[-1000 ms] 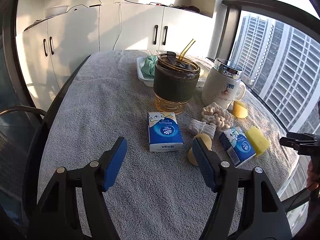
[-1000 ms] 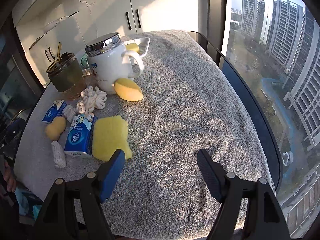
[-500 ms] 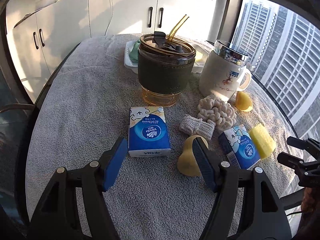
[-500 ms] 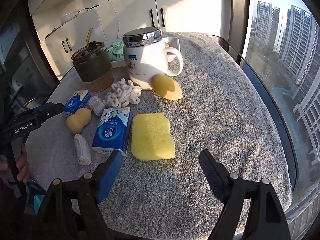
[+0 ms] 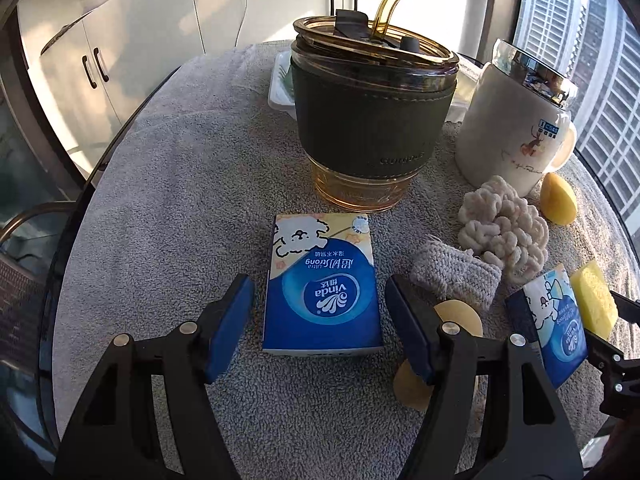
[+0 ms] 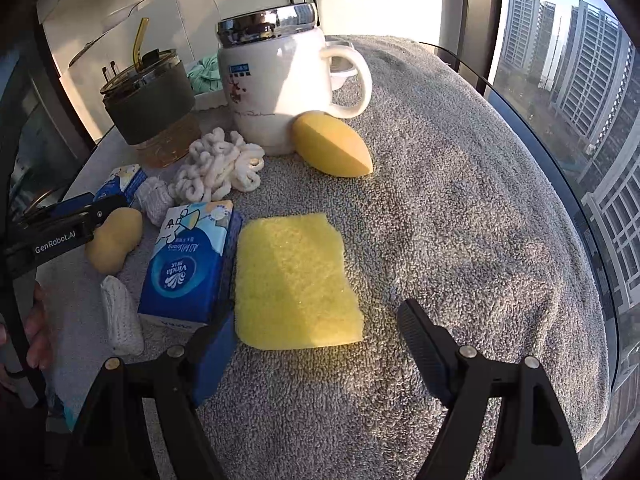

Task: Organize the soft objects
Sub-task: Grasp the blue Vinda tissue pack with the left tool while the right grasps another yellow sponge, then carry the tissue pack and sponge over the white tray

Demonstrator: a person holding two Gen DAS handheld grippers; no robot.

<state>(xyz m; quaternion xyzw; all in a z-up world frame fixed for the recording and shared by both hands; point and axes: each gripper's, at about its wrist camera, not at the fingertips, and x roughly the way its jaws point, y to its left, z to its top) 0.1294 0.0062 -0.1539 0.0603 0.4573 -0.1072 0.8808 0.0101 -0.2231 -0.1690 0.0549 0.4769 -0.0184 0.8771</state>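
My left gripper (image 5: 320, 320) is open, its pads on either side of a blue Vinda tissue pack (image 5: 322, 284) lying flat on the grey towel. My right gripper (image 6: 316, 352) is open just in front of a flat yellow sponge (image 6: 294, 282), not touching it. A second tissue pack (image 6: 192, 264) lies left of the sponge. A cream yarn scrunchie (image 5: 504, 228), a knitted cream pad (image 5: 456, 272), a yellow makeup sponge (image 5: 456, 320) and a second yellow teardrop sponge (image 6: 332, 144) lie nearby.
A dark-sleeved glass tumbler with a straw (image 5: 372, 120) and a white lidded mug (image 6: 284, 80) stand behind the soft things. A white tray (image 5: 280, 88) with green cloth (image 6: 204, 74) sits at the back. Another knitted piece (image 6: 122, 320) lies near the table's front edge.
Both grippers have moved forward and down. The left one now straddles the tissue pack, and the right one has closed in on the yellow sponge. Both stay open.
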